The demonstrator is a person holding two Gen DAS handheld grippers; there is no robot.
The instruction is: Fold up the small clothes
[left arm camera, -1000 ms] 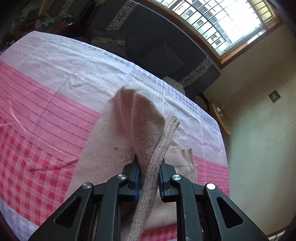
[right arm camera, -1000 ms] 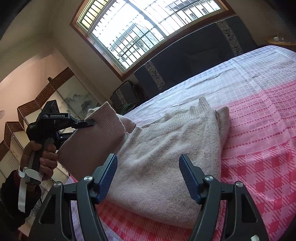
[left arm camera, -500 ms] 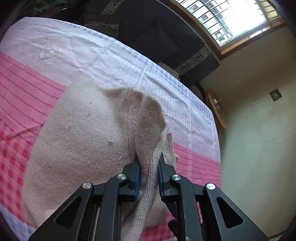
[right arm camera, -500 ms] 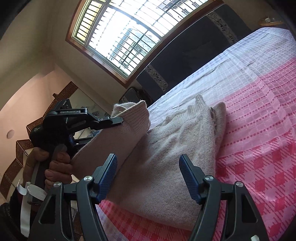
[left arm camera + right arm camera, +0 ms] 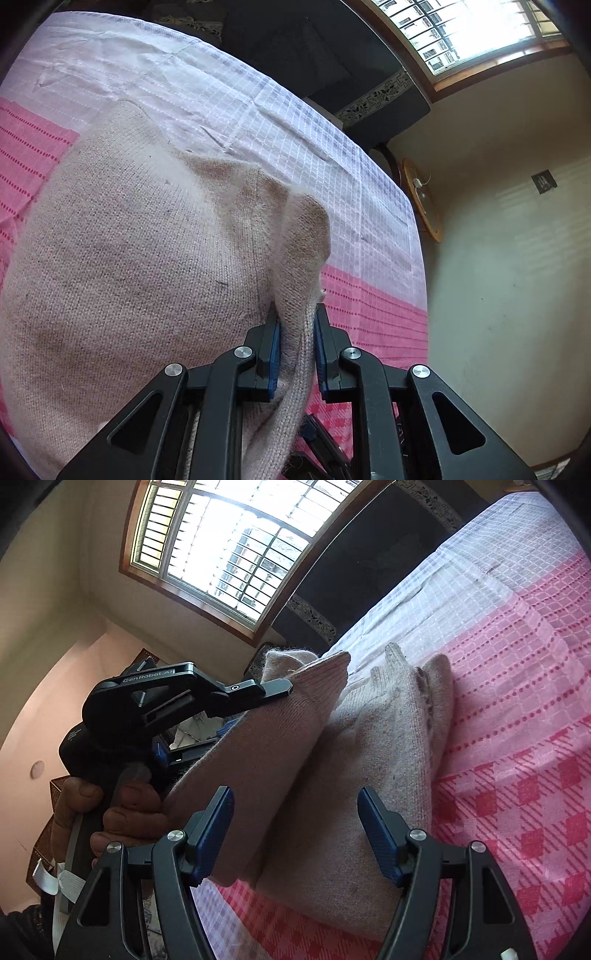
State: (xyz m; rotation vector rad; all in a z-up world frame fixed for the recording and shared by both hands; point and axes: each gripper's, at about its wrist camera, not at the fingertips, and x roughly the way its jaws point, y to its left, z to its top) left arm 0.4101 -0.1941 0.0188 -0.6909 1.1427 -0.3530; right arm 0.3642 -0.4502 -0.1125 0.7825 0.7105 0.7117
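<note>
A beige knitted sweater (image 5: 140, 266) lies folded on the pink and white checked cloth (image 5: 373, 306) over the table. My left gripper (image 5: 295, 317) is shut on a raised fold of the sweater, and that fold drapes over the folded body. In the right wrist view the same sweater (image 5: 369, 768) shows as a thick stack, with the left gripper (image 5: 284, 688) holding the lifted flap above it. My right gripper (image 5: 295, 812) stands open just in front of the stack's near edge, with nothing pressed between its blue pads (image 5: 214, 823).
A hand (image 5: 122, 812) grips the left tool's handle. A dark sofa (image 5: 314, 59) stands behind the table under a barred window (image 5: 229, 550). A round wooden object (image 5: 424, 199) leans by the wall right of the table edge.
My left gripper has carried the held fold across and down over the sweater's body, so the flap now lies lower on the stack. The right gripper rolled a little and stayed open.
</note>
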